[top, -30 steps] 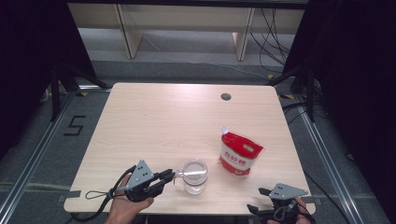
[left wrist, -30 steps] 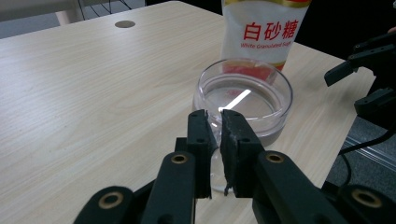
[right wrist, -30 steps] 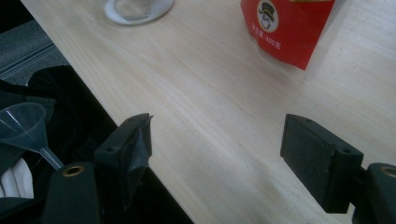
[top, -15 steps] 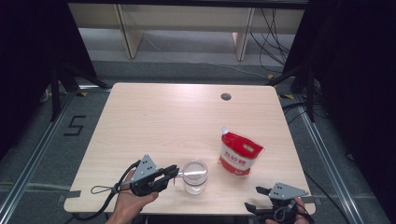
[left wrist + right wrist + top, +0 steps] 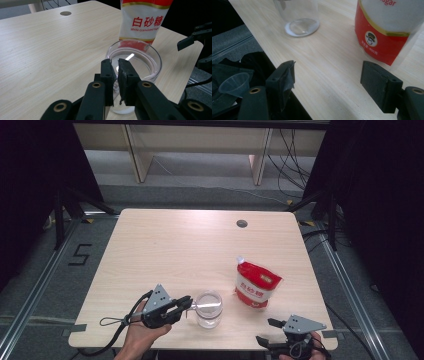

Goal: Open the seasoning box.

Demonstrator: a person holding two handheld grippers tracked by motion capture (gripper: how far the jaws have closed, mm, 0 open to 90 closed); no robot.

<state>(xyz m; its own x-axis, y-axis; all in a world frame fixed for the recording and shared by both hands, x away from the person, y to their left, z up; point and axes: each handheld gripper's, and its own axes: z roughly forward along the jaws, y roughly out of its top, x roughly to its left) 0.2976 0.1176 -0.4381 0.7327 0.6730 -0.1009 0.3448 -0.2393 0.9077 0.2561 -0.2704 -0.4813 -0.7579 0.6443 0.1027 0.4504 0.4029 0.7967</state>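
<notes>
Little has shifted over the last second: the left gripper [image 5: 186, 303] has edged only slightly along the near edge of the table [image 5: 175, 250], staying against the glass jar [image 5: 208, 308], while the right gripper [image 5: 272, 331] sits where it was at the near right corner.

In the left gripper view, the left gripper's 2 black jaws are pressed almost together, with only a narrow slit between them. They meet at the near rim of the glass jar [image 5: 135, 65], and a thin bright sliver shows in the slit; whether they pinch the rim or a thin tool standing in the jar cannot be told.

The jar is clear, round and wide-mouthed, standing upright near the front edge of the table, a little right of the middle. Its wall is see-through, and a thin layer of white grains lies on its bottom [image 5: 300, 26].

Just beside the jar, to its right and slightly farther back, stands a sugar pouch [image 5: 256, 285]. It is red and white with a gold band, red Chinese characters and the words "White Granulated Sugar", and a small round figure printed low on the red part [image 5: 371, 38].

The right gripper's jaws are spread wide apart with bare tabletop between them, well short of the pouch. A small clear funnel [image 5: 234, 85] lies below the table edge on dark cloth.
</notes>
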